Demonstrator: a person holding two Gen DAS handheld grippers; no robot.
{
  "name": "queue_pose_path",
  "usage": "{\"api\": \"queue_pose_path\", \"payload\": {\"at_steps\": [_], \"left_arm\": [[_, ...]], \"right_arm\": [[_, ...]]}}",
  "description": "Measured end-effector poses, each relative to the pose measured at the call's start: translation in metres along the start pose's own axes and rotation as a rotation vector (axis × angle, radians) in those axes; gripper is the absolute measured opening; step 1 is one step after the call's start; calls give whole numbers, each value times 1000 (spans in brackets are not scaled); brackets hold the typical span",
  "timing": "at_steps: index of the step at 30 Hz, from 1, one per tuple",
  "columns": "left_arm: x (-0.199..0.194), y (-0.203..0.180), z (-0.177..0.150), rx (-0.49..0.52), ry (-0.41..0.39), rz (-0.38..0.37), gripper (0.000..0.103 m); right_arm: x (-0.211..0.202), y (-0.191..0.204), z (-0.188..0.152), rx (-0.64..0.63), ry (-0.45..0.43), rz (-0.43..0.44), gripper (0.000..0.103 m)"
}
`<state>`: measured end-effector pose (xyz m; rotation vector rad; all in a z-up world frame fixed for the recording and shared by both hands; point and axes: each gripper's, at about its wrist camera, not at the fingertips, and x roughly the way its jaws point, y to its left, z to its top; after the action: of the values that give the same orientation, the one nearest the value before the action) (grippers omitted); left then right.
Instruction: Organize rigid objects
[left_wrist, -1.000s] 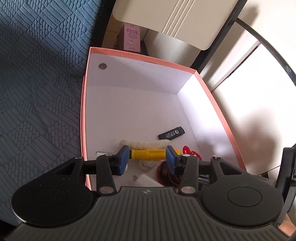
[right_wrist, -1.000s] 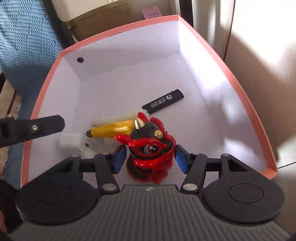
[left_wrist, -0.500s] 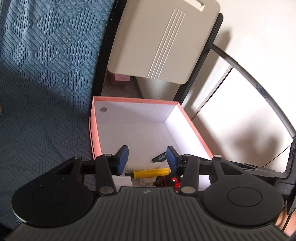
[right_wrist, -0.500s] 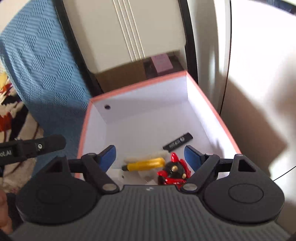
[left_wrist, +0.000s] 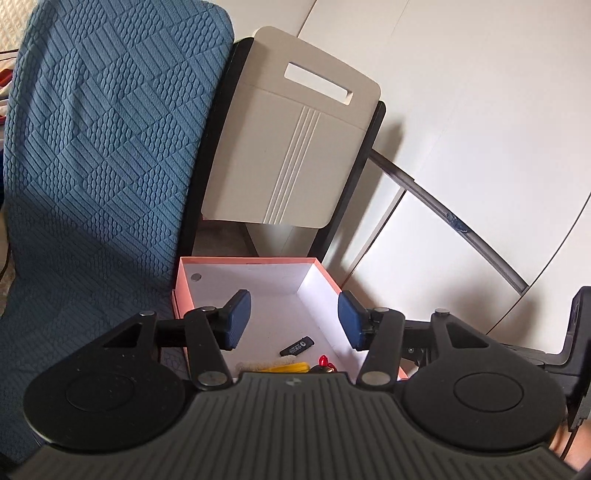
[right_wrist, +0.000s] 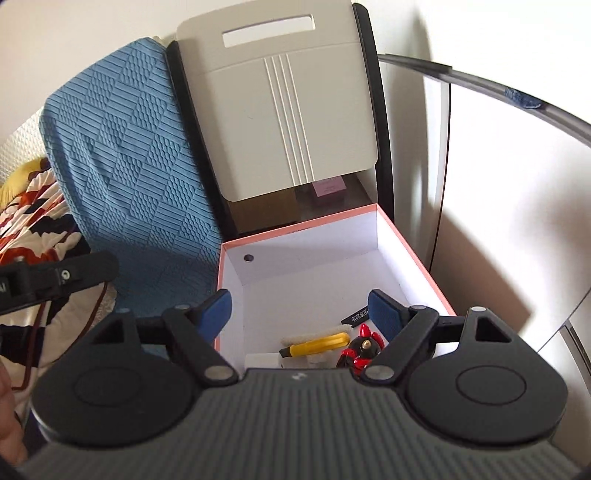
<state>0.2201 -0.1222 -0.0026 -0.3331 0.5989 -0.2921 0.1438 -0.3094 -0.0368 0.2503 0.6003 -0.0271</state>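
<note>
Pink-rimmed box (right_wrist: 413, 254), white inside, open top. All the loose items lie bunched toward its near edge: yellow-handled tool (right_wrist: 317, 343) resting on a cream fleecy piece (right_wrist: 293, 339); red-and-black figurine (right_wrist: 364, 350) just beside it, toward the near right corner; black lighter (left_wrist: 297, 346) a little further in, apart from the rest; a white block (right_wrist: 262, 360) at the near edge, left of the tool.

Left gripper (left_wrist: 293, 325): above the box's near edge, jaws opening, nothing between the pads. Right gripper (right_wrist: 299, 312): also clear above the box, jaws spread wide, empty. The figurine shows below its right pad, not gripped.

Step, as I read it: a placing round looks finished, with tool and figurine down in the box and both tongs free. The next move likely calls for finding any rigid object left outside. None shows in either view, so the sort may be near its end.

Writing: white print on the lighter, too small to read. A pink packet (right_wrist: 327, 186) sits behind the box under the cream chair back (right_wrist: 280, 110), its print illegible.
</note>
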Motion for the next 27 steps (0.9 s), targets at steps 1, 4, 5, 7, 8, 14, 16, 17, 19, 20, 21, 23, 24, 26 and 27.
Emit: {"api": "queue_pose_path", "payload": {"at_steps": [1,4,5,7,8,14,16,17,19,20,21,23,24,26,27], "left_arm": [[-4,1,-1,-1,-3,-2,58],[-13,3,-4,-3,-11,-6,58],[-15,3,-4,1,-13,-4,58],[-18,3,-5,7,-17,2,59],[-19,3,-6,10,-16,2,59],[-18,6,-15,-17,-8,-2,60],[-16,9,-19,-21,-5,3,60],[-14,11,-21,-24,1,7,60],[-11,16,-27,-29,9,15,60],[-10,18,-30,-24,15,18,60],[-9,20,-33,-17,20,22,60],[-7,24,-41,-10,30,30,60],[-6,27,-45,-11,35,32,60],[-5,32,-52,-13,43,40,60],[-5,34,-55,-11,44,45,60]], "right_arm": [[-3,2,-3,-4,3,0,83],[-12,6,-12,-14,6,-11,83],[-16,7,-14,-15,1,-13,83],[-22,8,-20,-16,-3,-20,83],[-25,9,-23,-16,-4,-25,83],[-30,14,-42,-40,6,-29,83],[-29,15,-48,-44,13,-29,83],[-28,15,-51,-41,11,-32,83],[-27,14,-56,-39,4,-33,83],[-26,14,-58,-37,1,-36,83],[-25,14,-60,-34,-2,-38,83],[-22,14,-65,-29,-3,-39,83],[-20,15,-67,-29,0,-41,83],[-17,16,-73,-30,13,-47,83],[-17,17,-75,-32,19,-47,83]]}}
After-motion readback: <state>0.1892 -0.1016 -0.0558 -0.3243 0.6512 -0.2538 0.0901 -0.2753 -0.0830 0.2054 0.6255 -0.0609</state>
